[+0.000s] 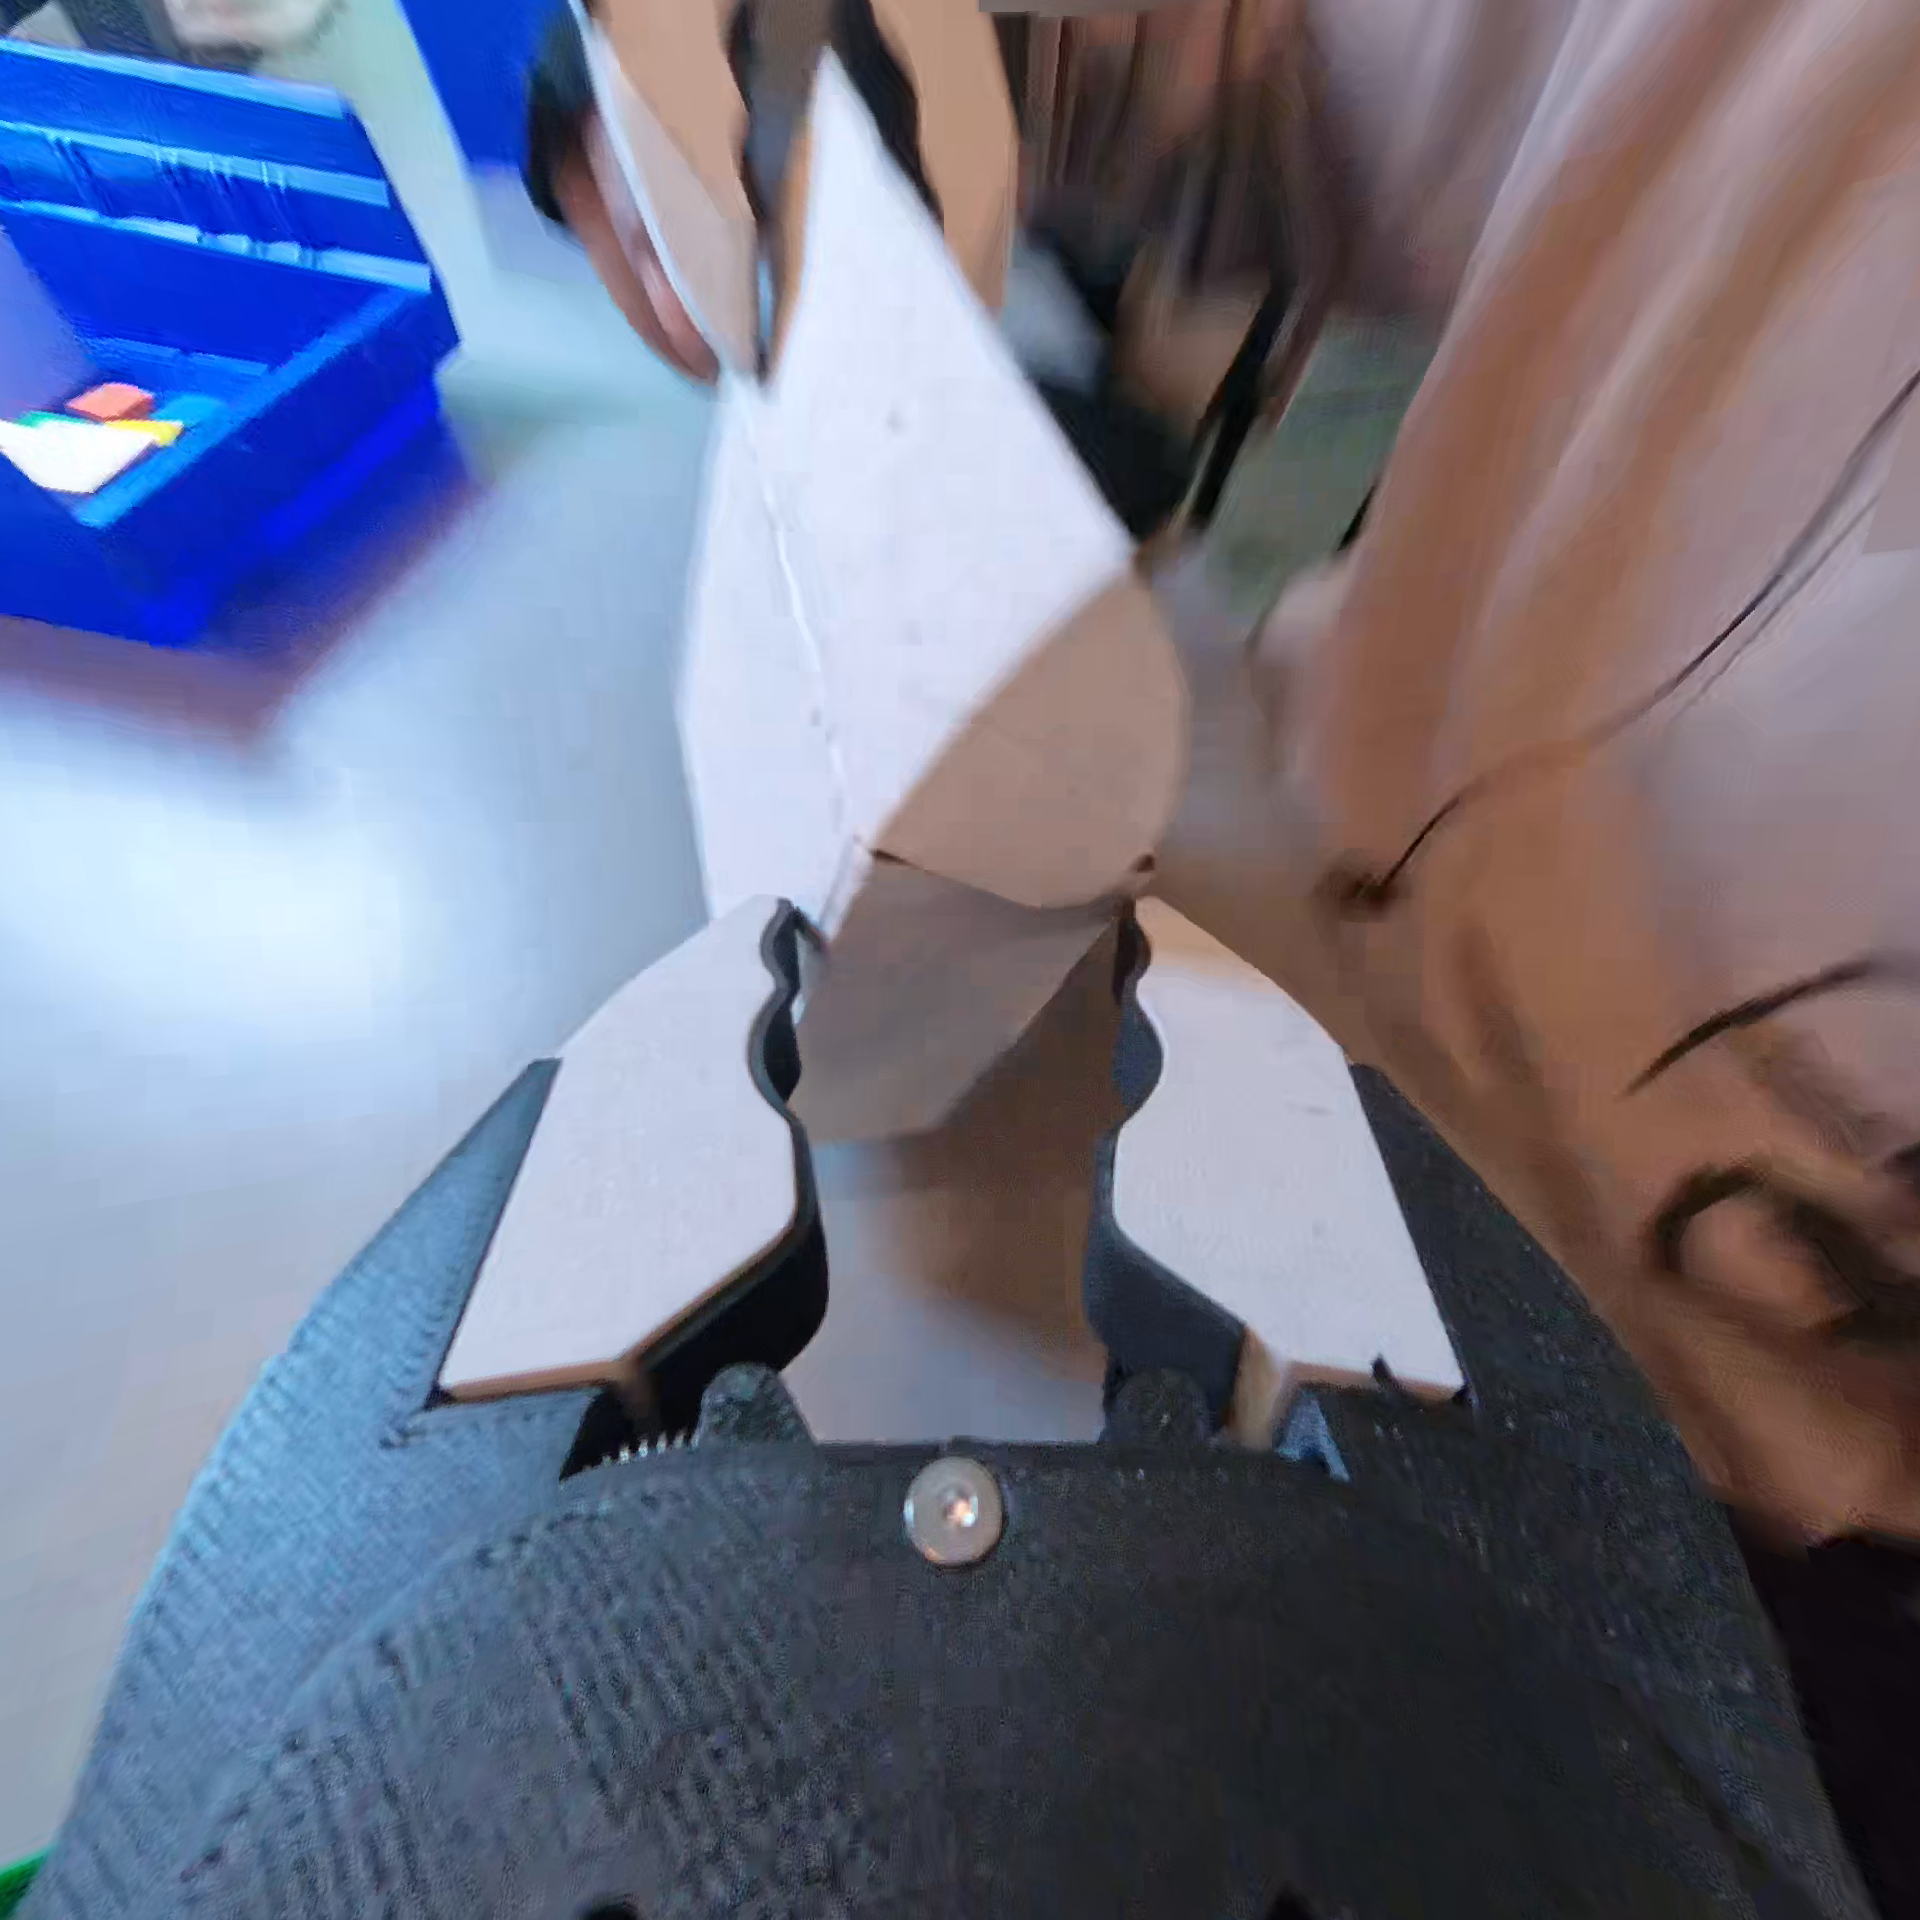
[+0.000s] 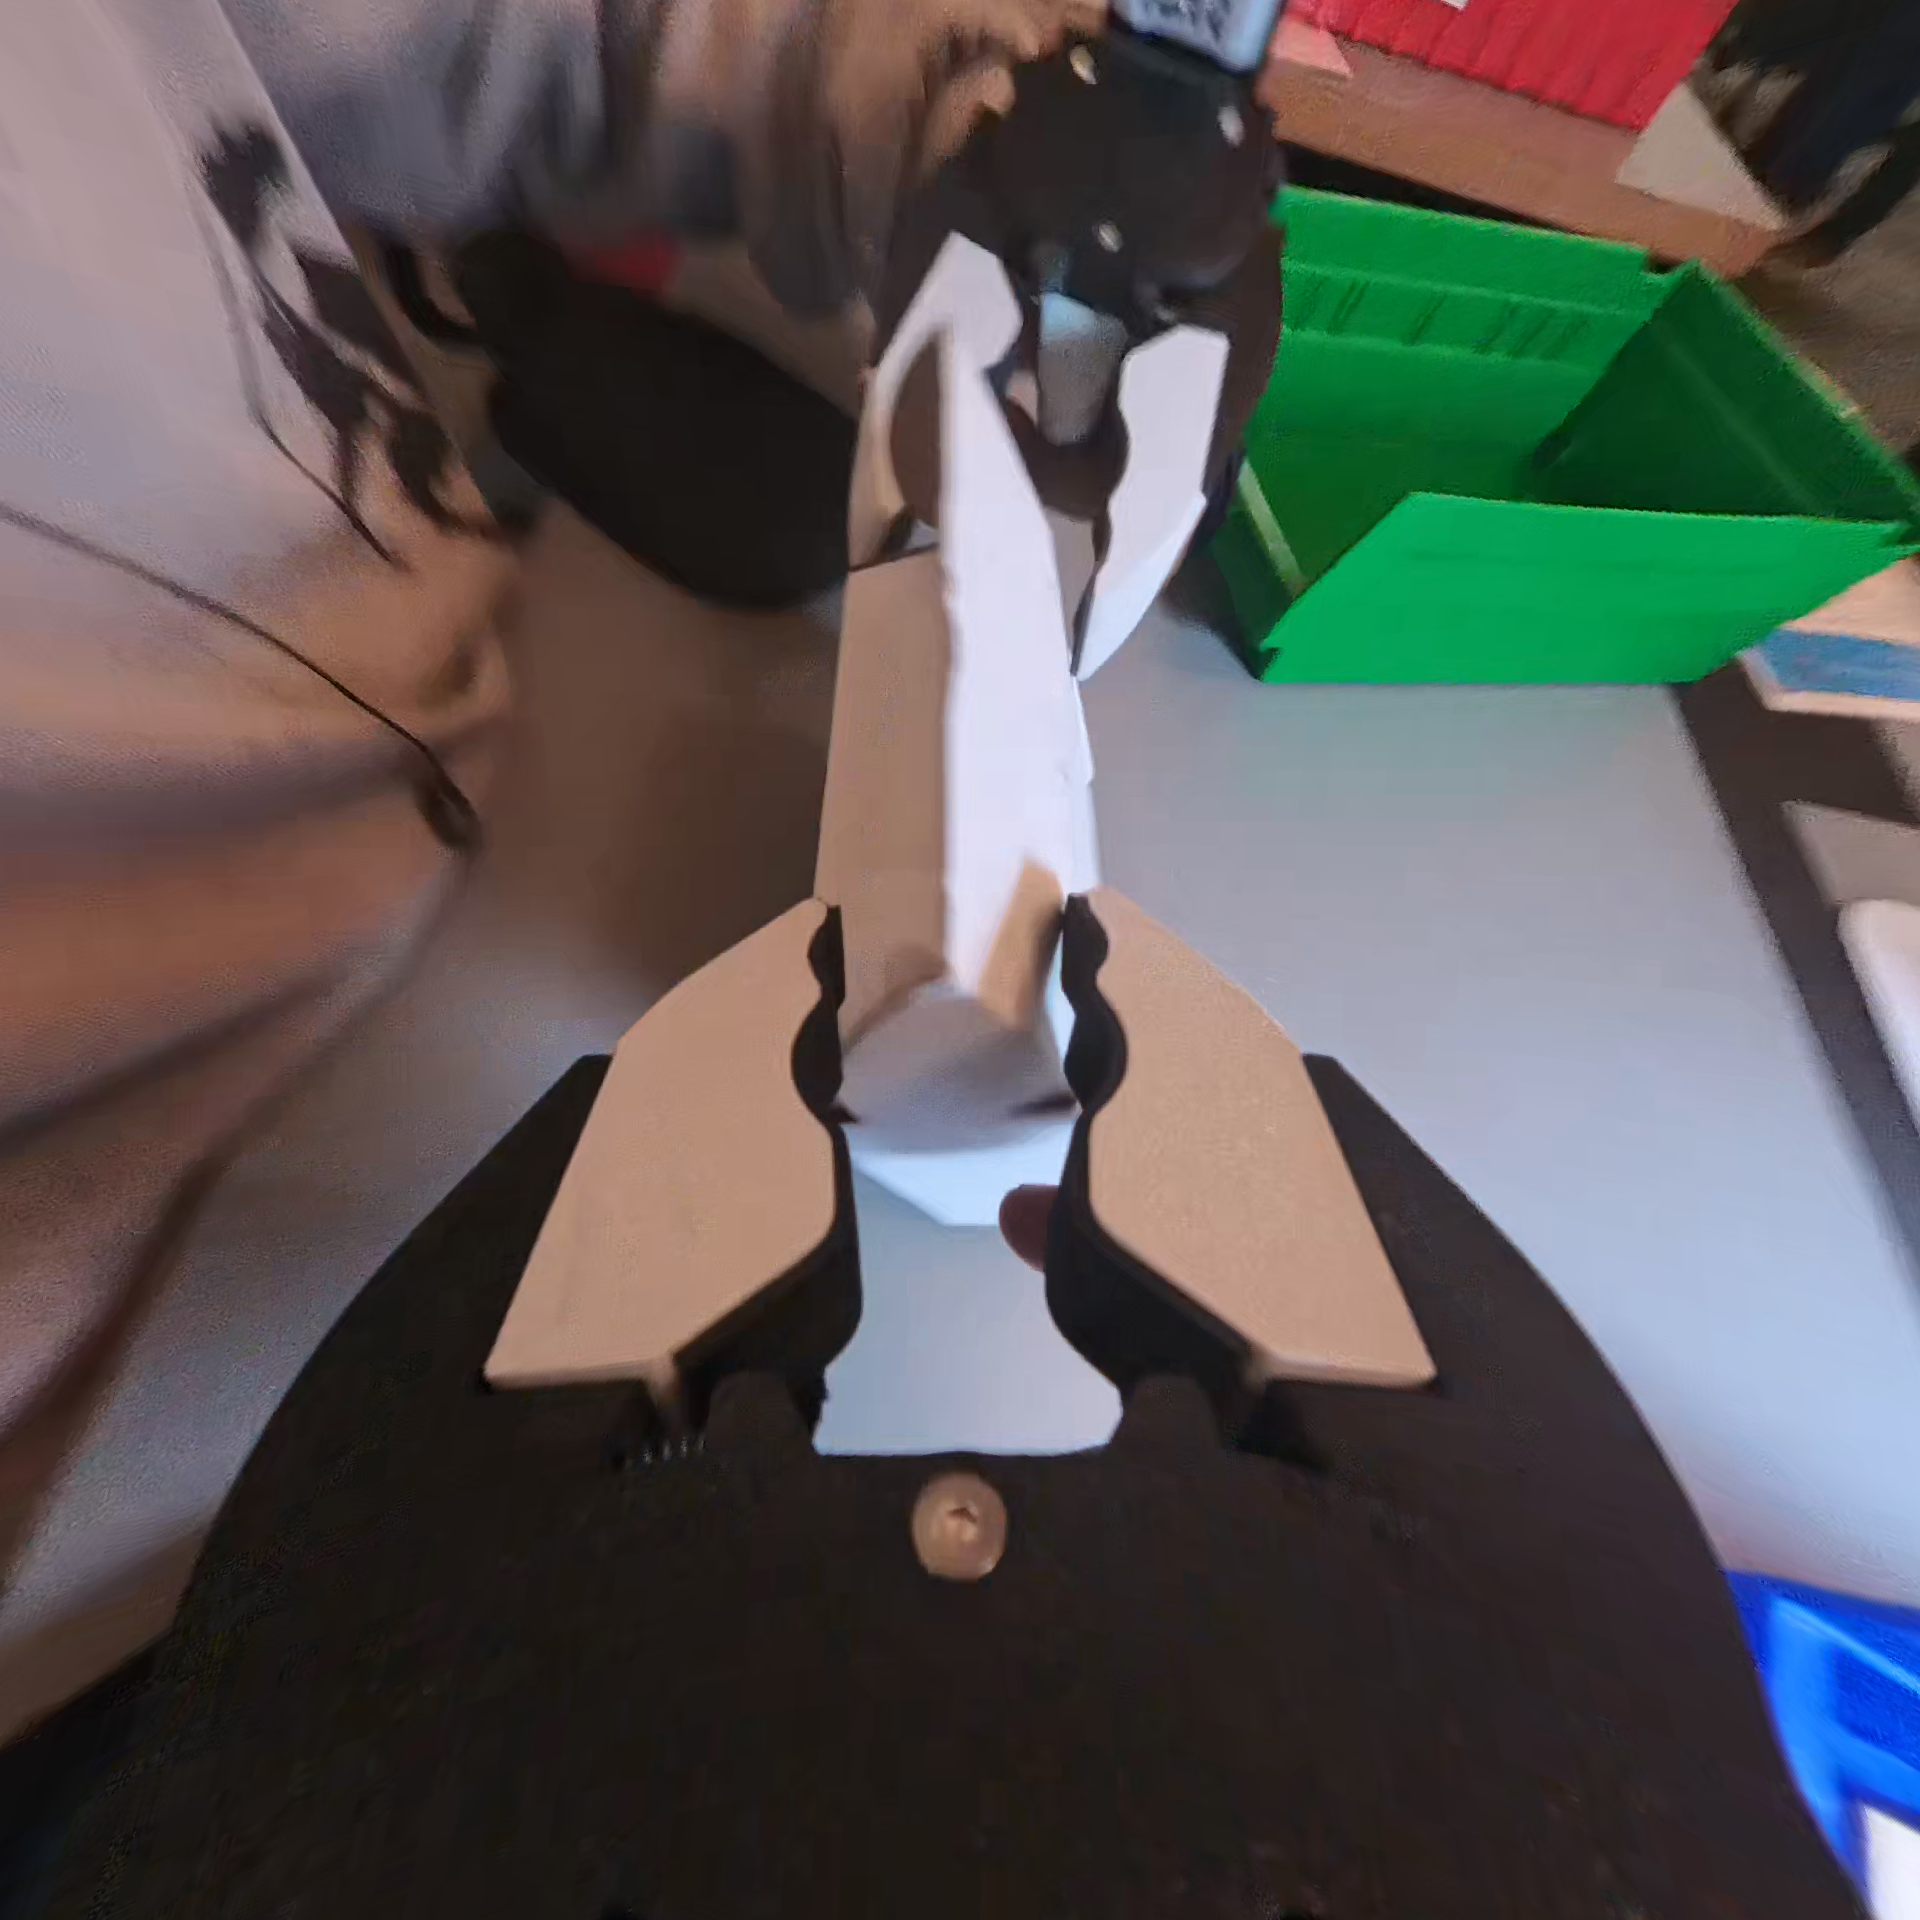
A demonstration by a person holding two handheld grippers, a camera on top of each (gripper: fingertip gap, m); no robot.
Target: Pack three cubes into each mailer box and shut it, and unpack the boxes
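A flattened or part-folded mailer box (image 1: pixel 894 540) hangs in the air above the pale bench (image 1: pixel 312 935), stretched between the two tools, likely so its panels can be folded up or opened out without the bench getting in the way. The left claw (image 1: pixel 961 935) is clamped on a brown cardboard flap at the near end of the box. The right claw (image 2: pixel 951 920) is closed on the opposite end, where white and brown panels wedge between its fingers. At the far left of the left wrist view a blue bin (image 1: pixel 208 343) holds coloured cubes (image 1: pixel 109 405), well apart from the box. A green bin (image 2: pixel 1558 468) stands at the far right of the right wrist view. Motion blur hides which panel is which.
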